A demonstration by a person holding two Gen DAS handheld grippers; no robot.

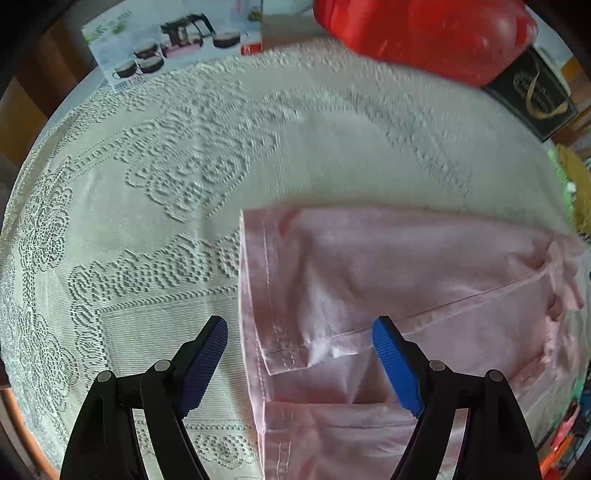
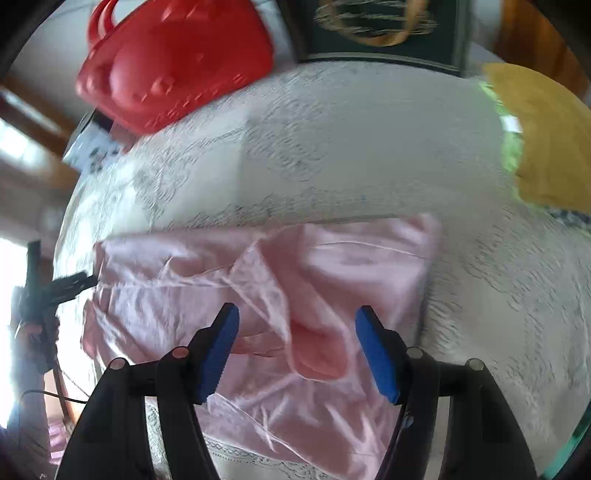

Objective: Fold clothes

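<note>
A pink garment [image 1: 406, 277] lies flat on a white lace tablecloth [image 1: 166, 184], its stitched hem facing left and one layer folded over another. My left gripper [image 1: 300, 325] hangs just above that hem corner, jaws wide and nothing pinched between the blue pads [image 1: 395, 365]. In the blurred right wrist view the same pink garment [image 2: 258, 266] shows a rumpled end with a small flap sticking up. My right gripper [image 2: 297, 310] hovers over that flap, open, its pads clear of the cloth.
A red bag [image 1: 424, 33] [image 2: 173, 62] sits at the table's far side. Beside it are a tea-set box [image 1: 166, 44] and a dark box with a gold emblem [image 1: 532, 92] [image 2: 376, 29]. A yellow cloth [image 2: 546, 140] lies at the right edge.
</note>
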